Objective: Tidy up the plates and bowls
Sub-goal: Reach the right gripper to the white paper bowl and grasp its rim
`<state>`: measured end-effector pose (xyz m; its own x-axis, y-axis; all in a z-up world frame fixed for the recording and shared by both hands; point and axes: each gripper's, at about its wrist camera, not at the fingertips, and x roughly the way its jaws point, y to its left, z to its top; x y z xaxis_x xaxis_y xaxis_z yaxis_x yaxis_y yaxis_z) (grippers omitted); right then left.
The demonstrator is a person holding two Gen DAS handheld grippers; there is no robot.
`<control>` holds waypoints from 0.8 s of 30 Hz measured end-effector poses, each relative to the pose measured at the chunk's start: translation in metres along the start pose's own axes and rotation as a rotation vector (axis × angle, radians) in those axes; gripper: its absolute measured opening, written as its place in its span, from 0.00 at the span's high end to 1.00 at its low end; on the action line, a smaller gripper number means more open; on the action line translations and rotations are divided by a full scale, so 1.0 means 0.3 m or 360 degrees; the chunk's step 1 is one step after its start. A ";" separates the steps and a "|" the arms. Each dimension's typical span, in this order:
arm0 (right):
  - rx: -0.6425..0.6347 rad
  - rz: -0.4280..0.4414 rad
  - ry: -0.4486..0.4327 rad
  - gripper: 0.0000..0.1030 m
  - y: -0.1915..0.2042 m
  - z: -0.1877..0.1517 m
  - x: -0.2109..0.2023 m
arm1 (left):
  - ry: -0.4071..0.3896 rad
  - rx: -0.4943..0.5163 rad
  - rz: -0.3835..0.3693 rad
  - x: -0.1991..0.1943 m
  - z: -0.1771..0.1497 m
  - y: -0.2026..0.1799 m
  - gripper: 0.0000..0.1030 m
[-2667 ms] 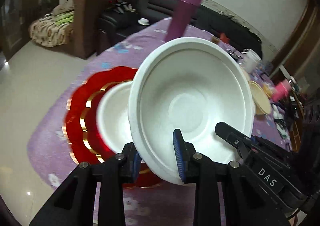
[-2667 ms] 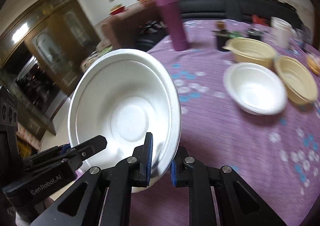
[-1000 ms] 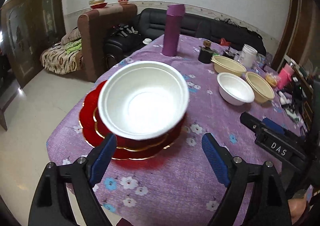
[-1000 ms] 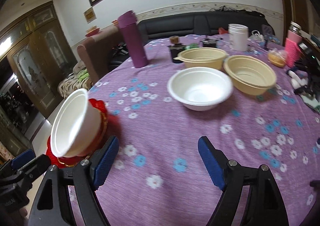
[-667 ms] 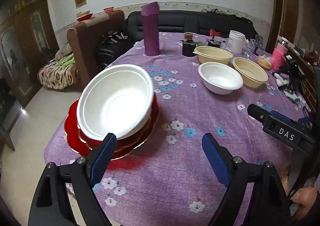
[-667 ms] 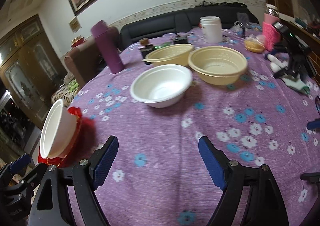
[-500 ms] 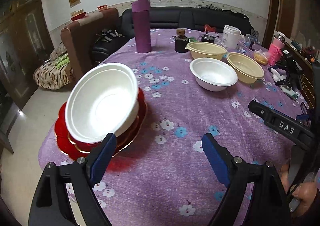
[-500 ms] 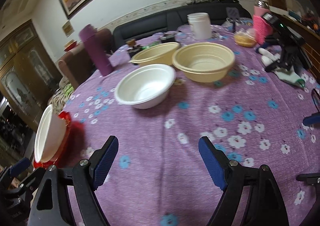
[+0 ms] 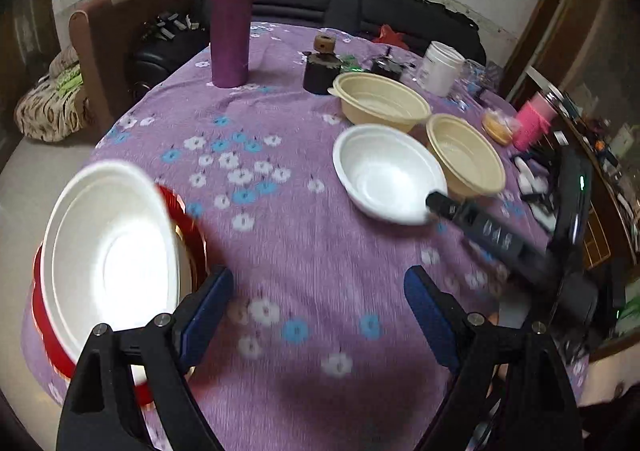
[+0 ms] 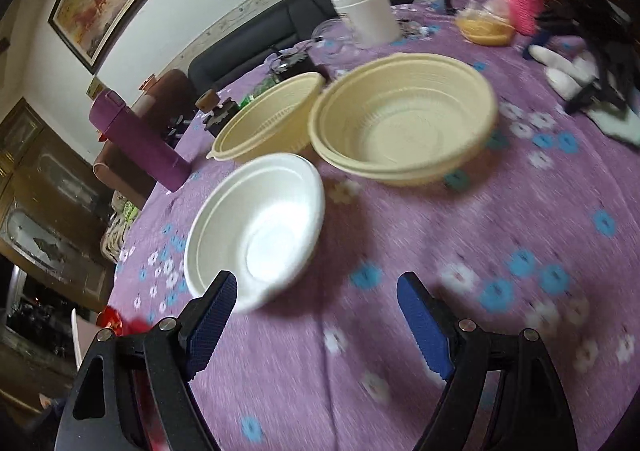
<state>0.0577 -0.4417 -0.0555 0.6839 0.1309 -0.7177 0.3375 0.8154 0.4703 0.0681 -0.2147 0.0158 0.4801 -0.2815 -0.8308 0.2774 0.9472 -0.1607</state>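
A round white foam bowl sits upright on the purple flowered tablecloth, just beside two beige plastic bowls. The right gripper hovers near it, fingers spread and empty. The left gripper, equally spread, holds nothing beside stacked white bowls on a red plate

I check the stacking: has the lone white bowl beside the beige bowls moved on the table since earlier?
No. The white bowl sits beside the beige bowls as before; only the cameras shifted.
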 end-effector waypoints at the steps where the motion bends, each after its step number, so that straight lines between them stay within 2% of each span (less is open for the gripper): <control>1: -0.0008 -0.0007 -0.0002 0.16 0.008 0.005 0.015 | 0.0012 -0.0018 0.0016 0.023 0.036 0.000 0.16; 6: -0.0044 -0.0015 0.0041 0.16 -0.006 0.013 0.088 | 0.0095 -0.0061 0.0040 0.161 0.168 -0.013 0.16; 10: -0.0050 -0.0006 0.0022 0.24 -0.032 0.024 0.094 | 0.0216 -0.0097 0.0069 0.304 0.241 -0.027 0.16; 16: 0.0006 0.0066 0.0023 0.41 -0.061 0.042 0.109 | 0.0353 -0.0154 0.0089 0.471 0.289 -0.044 0.16; 21: 0.0011 0.0073 0.0007 0.44 -0.064 0.048 0.115 | 0.0378 -0.0173 0.0108 0.530 0.296 -0.058 0.16; 22: 0.0005 0.0070 0.0003 0.44 -0.062 0.047 0.115 | 0.0394 -0.0179 0.0082 0.534 0.289 -0.058 0.18; 24: -0.0004 0.0073 -0.0001 0.49 -0.061 0.044 0.114 | 0.0423 -0.0164 0.0056 0.545 0.281 -0.069 0.35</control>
<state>0.0834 -0.4595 -0.0819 0.6991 0.1674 -0.6951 0.3043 0.8101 0.5012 0.2111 -0.2932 -0.0716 0.2493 -0.2111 -0.9451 0.1720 0.9701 -0.1713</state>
